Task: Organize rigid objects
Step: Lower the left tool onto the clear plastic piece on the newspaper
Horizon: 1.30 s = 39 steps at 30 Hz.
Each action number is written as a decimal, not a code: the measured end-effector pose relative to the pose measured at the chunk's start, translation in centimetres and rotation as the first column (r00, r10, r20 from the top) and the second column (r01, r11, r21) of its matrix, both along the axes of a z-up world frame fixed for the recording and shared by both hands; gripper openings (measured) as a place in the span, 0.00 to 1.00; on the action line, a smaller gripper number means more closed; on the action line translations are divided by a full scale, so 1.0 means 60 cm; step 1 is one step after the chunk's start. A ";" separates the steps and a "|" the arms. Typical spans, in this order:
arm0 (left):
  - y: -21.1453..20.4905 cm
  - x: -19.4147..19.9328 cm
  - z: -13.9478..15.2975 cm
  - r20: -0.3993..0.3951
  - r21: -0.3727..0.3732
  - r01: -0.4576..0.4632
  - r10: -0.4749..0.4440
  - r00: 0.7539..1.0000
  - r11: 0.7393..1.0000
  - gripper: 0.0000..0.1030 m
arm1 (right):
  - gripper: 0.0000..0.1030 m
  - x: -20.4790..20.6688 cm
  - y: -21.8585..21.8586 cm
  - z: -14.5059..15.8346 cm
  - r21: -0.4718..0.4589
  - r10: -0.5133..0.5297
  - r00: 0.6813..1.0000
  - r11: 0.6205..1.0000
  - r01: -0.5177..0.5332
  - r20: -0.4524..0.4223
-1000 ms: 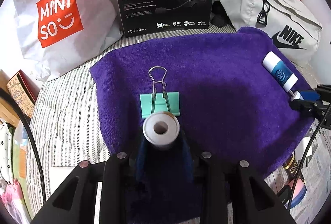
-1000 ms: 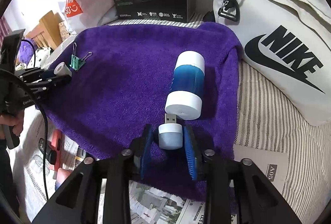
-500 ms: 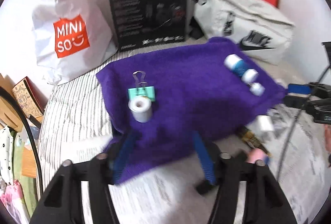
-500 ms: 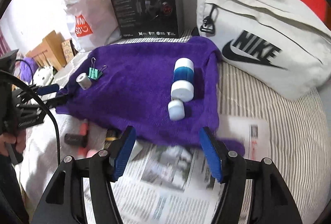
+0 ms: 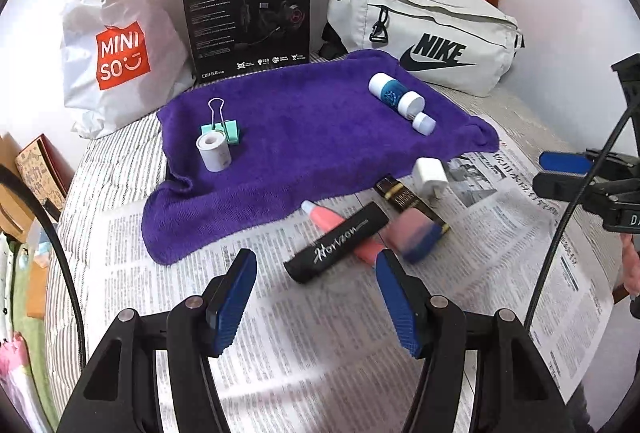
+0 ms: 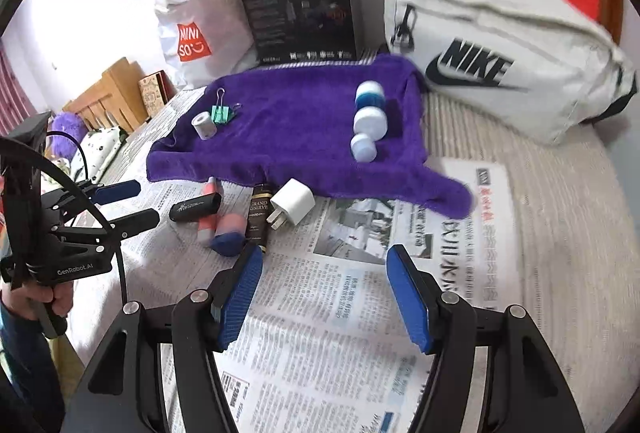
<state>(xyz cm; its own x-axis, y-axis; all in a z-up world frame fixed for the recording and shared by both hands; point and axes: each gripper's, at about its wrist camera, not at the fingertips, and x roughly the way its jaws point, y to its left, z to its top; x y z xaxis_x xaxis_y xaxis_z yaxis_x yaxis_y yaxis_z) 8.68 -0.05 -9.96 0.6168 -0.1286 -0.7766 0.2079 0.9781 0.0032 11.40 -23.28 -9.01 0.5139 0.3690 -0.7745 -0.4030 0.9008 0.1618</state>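
Since a second ago both grippers have let go and pulled back off the purple towel [image 5: 304, 129]: the left gripper [image 5: 316, 297] has left the white tape roll [image 5: 214, 152] just in front of the green binder clip [image 5: 224, 129] on the towel's left part, and the right gripper [image 6: 324, 293] has left the small white USB plug [image 6: 363, 148] at the end of the blue-and-white bottle [image 6: 370, 105] on the towel's right part. Both sets of fingers now stand open and empty over the newspaper [image 5: 320, 353] in front of the towel. Just off the towel's front edge lie a white charger [image 5: 431, 175], a black tube [image 5: 338, 243] and other small items.
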 end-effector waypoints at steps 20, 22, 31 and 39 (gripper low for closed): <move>-0.017 0.007 -0.063 -0.056 0.044 0.002 0.001 0.998 0.999 0.57 | 0.75 -0.031 -0.033 0.017 -0.024 0.010 0.996 1.000 -0.008 0.086; -0.018 0.011 -0.067 -0.057 0.045 0.004 -0.001 0.998 0.999 0.51 | 0.75 -0.029 -0.035 0.014 -0.025 0.008 0.997 1.000 -0.006 0.079; -0.006 0.015 -0.070 -0.065 0.008 -0.002 0.002 0.998 1.000 0.25 | 0.75 -0.018 -0.028 -0.013 -0.018 0.003 0.999 1.000 -0.003 0.043; 0.030 0.007 -0.071 -0.073 0.025 -0.041 0.042 0.996 0.999 0.25 | 0.75 0.022 0.011 -0.034 0.018 0.015 1.000 1.000 -0.016 0.014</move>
<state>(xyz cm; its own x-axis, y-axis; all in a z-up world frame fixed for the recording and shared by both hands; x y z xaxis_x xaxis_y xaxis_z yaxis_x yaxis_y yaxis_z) 9.10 1.73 -14.25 0.5622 -0.0848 -0.8226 0.1675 0.9858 0.0128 12.73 -22.62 -11.02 0.5183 0.3910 -0.7606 -0.4191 0.8914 0.1726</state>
